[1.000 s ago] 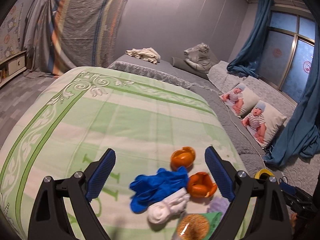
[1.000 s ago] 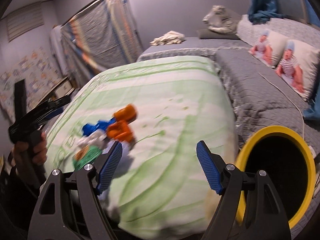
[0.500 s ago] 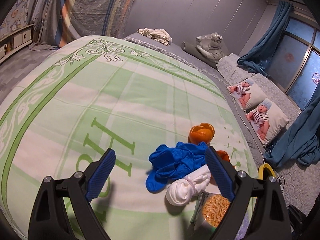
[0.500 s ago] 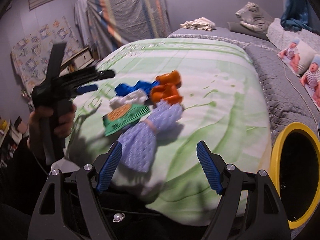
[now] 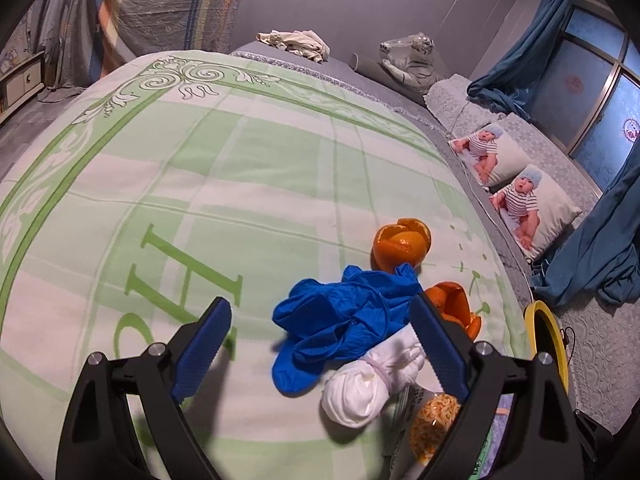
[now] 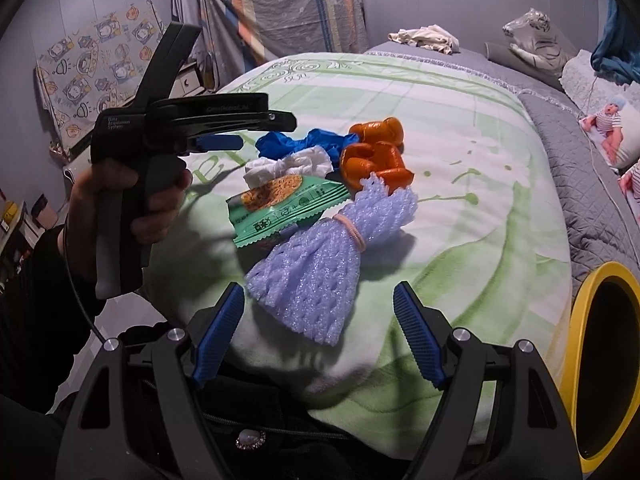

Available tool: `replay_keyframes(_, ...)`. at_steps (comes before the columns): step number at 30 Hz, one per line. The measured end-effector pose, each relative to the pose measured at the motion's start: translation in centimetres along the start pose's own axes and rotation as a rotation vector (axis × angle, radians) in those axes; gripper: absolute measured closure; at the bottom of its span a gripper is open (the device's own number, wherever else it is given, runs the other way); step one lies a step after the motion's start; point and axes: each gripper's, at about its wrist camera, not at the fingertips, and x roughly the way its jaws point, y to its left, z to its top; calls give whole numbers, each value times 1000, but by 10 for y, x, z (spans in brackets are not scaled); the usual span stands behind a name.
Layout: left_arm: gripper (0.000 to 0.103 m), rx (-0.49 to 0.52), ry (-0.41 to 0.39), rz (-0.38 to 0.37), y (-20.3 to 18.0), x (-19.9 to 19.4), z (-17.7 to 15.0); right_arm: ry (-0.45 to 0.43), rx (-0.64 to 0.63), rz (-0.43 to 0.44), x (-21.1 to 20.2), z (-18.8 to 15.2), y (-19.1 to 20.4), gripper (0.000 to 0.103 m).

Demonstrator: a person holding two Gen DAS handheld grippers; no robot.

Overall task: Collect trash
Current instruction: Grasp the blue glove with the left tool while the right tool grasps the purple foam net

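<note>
Two orange peels (image 6: 374,152), one blue glove (image 5: 344,316), one white wad (image 5: 368,384), one green wrapper (image 6: 284,204), one purple foam net (image 6: 320,264), center frame on green bedspread (image 5: 200,184). Yellow-rimmed bin (image 6: 600,364) lower right. Left hand-held gripper (image 5: 320,352) and right hand-held gripper (image 6: 318,336) both spread, empty.

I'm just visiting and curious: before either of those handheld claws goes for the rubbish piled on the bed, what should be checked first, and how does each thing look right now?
1. Left gripper jaws open, nothing held: ok.
2. Right gripper jaws open, nothing held: ok.
3. Purple foam net lies just ahead of the right gripper, nothing on top: ok.
4. Blue glove sits between the left jaws: ok.
5. Yellow-rimmed bin mouth open beside the bed: ok.
6. Room left inside the bin: cannot tell.
</note>
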Motion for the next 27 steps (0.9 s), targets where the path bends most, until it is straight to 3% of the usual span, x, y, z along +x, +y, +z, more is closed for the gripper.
replay_keyframes(9,19,51,39,3,-11,18,3,33,10,22,20,6,-4,31)
replay_keyframes(13,33,86,67,-1,-17,27,5,47,24,34,28,9,-9,35)
replay_keyframes(19,53,132,111,-6,-26,40,8,56,45,45,35,16,-19,49)
replay_keyframes(27,76,174,126,13,-35,48,11,56,53,42,39,20,-29,75)
